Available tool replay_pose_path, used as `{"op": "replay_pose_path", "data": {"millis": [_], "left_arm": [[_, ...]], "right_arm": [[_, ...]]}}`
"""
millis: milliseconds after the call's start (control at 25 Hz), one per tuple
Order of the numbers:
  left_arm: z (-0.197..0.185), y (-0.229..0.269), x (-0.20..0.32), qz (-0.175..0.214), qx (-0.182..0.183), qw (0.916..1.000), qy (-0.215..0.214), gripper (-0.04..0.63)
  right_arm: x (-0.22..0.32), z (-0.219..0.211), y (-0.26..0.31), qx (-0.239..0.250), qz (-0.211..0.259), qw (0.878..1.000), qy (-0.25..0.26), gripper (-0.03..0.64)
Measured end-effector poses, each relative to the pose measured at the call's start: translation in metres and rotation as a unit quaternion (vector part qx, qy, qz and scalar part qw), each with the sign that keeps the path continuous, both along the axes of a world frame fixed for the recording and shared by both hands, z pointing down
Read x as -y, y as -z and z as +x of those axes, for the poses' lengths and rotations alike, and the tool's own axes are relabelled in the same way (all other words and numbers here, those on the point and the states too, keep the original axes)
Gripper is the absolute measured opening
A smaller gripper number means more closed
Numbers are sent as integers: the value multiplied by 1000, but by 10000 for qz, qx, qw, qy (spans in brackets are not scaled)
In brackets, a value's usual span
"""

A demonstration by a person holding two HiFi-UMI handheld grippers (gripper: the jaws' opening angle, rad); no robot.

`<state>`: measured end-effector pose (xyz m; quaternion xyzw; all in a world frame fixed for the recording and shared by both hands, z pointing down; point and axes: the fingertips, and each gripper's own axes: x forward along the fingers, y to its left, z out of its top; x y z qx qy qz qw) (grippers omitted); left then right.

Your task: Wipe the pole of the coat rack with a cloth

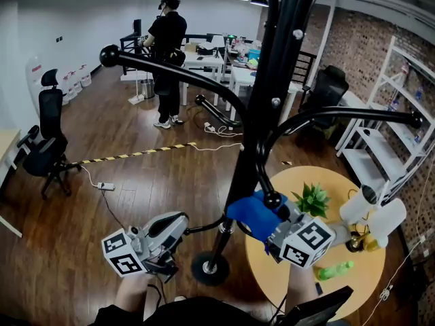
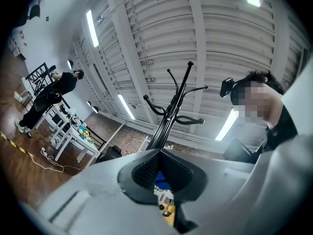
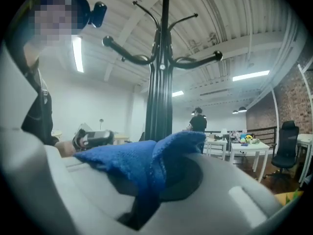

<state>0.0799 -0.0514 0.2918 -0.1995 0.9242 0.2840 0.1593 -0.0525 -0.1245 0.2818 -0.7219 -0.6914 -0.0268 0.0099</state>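
The black coat rack pole (image 1: 268, 94) rises from its round base (image 1: 209, 268) on the wood floor. My right gripper (image 1: 270, 221) is shut on a blue cloth (image 1: 253, 214), which lies against the right side of the lower pole, just below a curved hook's knob (image 1: 273, 199). In the right gripper view the cloth (image 3: 142, 163) is bunched over my right gripper (image 3: 155, 177), with the pole (image 3: 159, 106) close behind. My left gripper (image 1: 181, 229) is low on the pole's left, shut with nothing in it. In the left gripper view the pole (image 2: 171, 116) stands beyond the left gripper (image 2: 157, 173).
A round yellow table (image 1: 340, 182) at right holds a small plant (image 1: 311, 199), a green bottle (image 1: 334, 271) and a white lamp (image 1: 370, 212). Rack hooks (image 1: 109, 55) reach out left and right. A person (image 1: 165, 53) stands at far desks. An office chair (image 1: 46, 141) is at left.
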Motion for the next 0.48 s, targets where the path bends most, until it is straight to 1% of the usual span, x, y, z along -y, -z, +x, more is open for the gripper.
{"op": "replay_pose_path", "data": {"millis": [200, 360, 480], "left_arm": [[0, 1, 2, -19, 15, 10000, -37, 2], [4, 6, -2, -53, 94, 9999, 7, 2], [7, 8, -6, -52, 154, 9998, 78, 2]], "right_arm": [[2, 1, 76, 141, -903, 9958, -44, 41], [4, 0, 135, 56, -1733, 9848, -133, 43], [5, -2, 162, -52, -2174, 9759, -200, 48]]}}
